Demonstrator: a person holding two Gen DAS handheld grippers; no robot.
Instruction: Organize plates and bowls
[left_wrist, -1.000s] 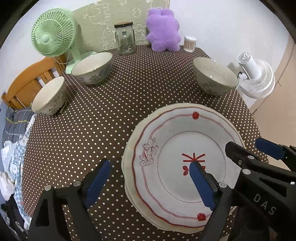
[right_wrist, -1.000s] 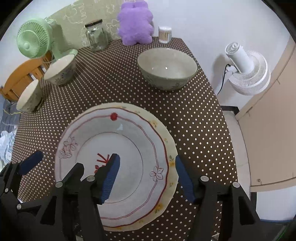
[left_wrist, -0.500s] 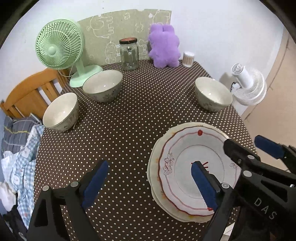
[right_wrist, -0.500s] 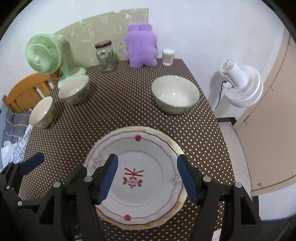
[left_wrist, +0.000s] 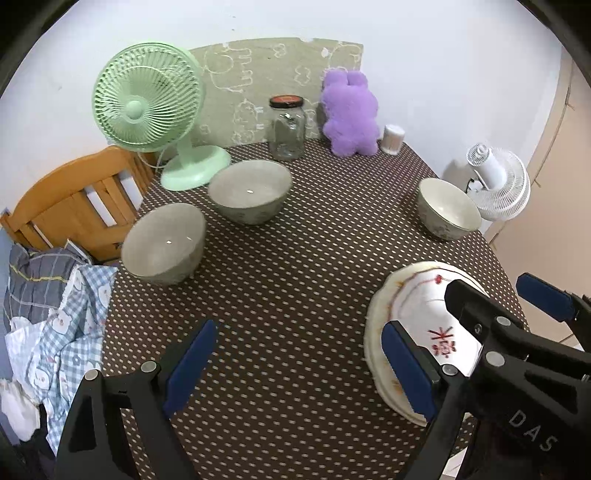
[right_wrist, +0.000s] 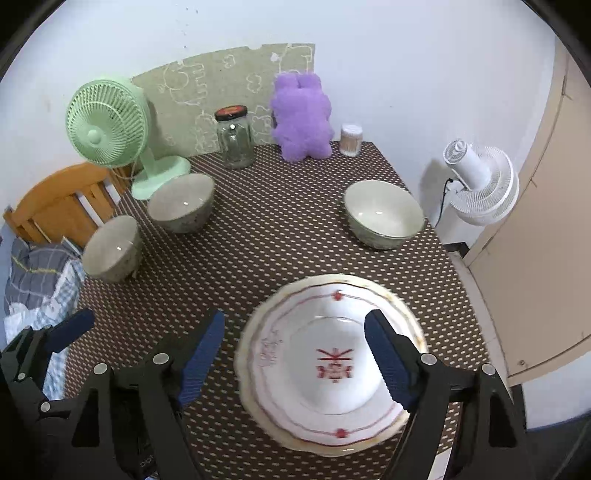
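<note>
A white plate with red trim (right_wrist: 332, 365) lies stacked on a cream plate (right_wrist: 255, 317) at the table's near right edge; the stack also shows in the left wrist view (left_wrist: 417, 317). Three bowls stand on the dotted cloth: one at the left edge (left_wrist: 164, 243) (right_wrist: 110, 247), one by the green fan (left_wrist: 249, 195) (right_wrist: 181, 203), one at the right (left_wrist: 448, 208) (right_wrist: 384, 214). My left gripper (left_wrist: 299, 365) is open and empty above the near table. My right gripper (right_wrist: 295, 356) is open and empty, hovering above the plates.
A green fan (left_wrist: 147, 99), glass jar (left_wrist: 287, 127), purple plush toy (left_wrist: 349, 114) and small container (left_wrist: 392, 138) stand along the back. A wooden chair (left_wrist: 74, 203) with clothes is at the left. A white fan (right_wrist: 480, 184) is right of the table.
Both grippers have pulled back and risen from the stacked plates. The views now take in the whole table; the left one has shifted leftward. Plates and bowls stay put.
</note>
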